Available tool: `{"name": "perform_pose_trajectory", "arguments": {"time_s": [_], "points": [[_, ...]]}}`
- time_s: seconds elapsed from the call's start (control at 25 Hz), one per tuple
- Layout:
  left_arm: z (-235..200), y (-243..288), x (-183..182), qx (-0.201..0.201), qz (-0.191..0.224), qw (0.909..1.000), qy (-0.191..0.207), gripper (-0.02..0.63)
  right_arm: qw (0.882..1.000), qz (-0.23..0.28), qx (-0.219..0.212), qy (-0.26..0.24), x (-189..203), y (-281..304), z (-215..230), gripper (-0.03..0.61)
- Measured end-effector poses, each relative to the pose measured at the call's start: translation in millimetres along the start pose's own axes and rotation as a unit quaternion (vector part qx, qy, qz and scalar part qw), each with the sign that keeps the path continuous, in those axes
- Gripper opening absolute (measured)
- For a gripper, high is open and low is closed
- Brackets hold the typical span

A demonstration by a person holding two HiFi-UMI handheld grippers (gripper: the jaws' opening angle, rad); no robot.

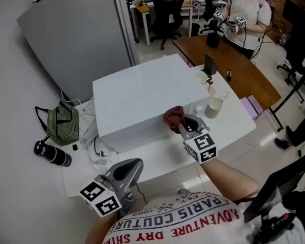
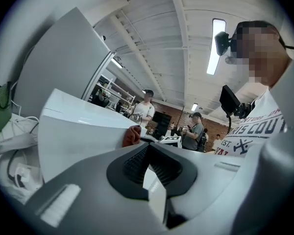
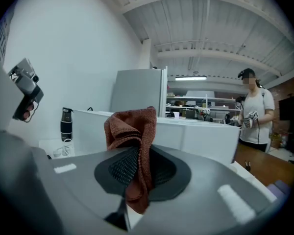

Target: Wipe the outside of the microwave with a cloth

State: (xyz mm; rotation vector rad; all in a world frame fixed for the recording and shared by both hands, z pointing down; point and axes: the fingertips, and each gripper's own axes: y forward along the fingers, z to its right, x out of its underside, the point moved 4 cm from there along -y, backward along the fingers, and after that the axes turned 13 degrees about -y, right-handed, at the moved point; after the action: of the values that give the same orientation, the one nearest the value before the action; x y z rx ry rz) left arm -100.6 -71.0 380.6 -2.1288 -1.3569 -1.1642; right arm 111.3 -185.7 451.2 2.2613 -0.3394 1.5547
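Note:
The microwave (image 1: 142,95) is a plain white box on a white table (image 1: 162,156). My right gripper (image 1: 185,123) is shut on a rust-red cloth (image 1: 173,117), which is bunched against the microwave's near side by its right corner. In the right gripper view the cloth (image 3: 134,126) sticks up between the fingers, with the microwave (image 3: 196,136) just beyond. My left gripper (image 1: 127,171) is shut and holds nothing, low at the table's near edge, apart from the microwave. The left gripper view shows the white box (image 2: 73,131) ahead and the cloth (image 2: 132,135) at its corner.
A green striped bag (image 1: 62,123) and a black bottle (image 1: 52,154) lie left of the microwave, with cables (image 1: 99,149) by its near left corner. A white cup (image 1: 213,107) stands to its right. Behind are a grey panel (image 1: 76,29), a brown desk (image 1: 234,65) and a person (image 1: 246,14).

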Motion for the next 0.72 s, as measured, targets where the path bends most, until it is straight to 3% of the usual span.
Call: {"name": "perform_pose_trajectory", "arguments": {"time_s": [0.16,0.4,0.56,0.72], "points": [[14.0,31.6,4.0,0.027,-0.02,0.9994,0.006,0.006,0.999,-0.029,0.032,0.001,22.7,-14.7,42.1,0.041],[16.1,36.8,4.5,0.018,-0.017,0.9997,0.008,0.006,0.998,-0.034,0.043,0.027,33.6,-19.5,52.2,0.041],[8.6,24.3,4.4,-0.002,-0.004,1.0,-0.001,0.005,0.999,-0.009,0.026,0.039,24.8,-29.6,34.4,0.041],[-2.6,7.6,7.5,-0.023,0.009,0.9996,-0.014,0.005,0.999,0.024,-0.018,0.034,7.1,-26.3,-10.1,0.041]]}}
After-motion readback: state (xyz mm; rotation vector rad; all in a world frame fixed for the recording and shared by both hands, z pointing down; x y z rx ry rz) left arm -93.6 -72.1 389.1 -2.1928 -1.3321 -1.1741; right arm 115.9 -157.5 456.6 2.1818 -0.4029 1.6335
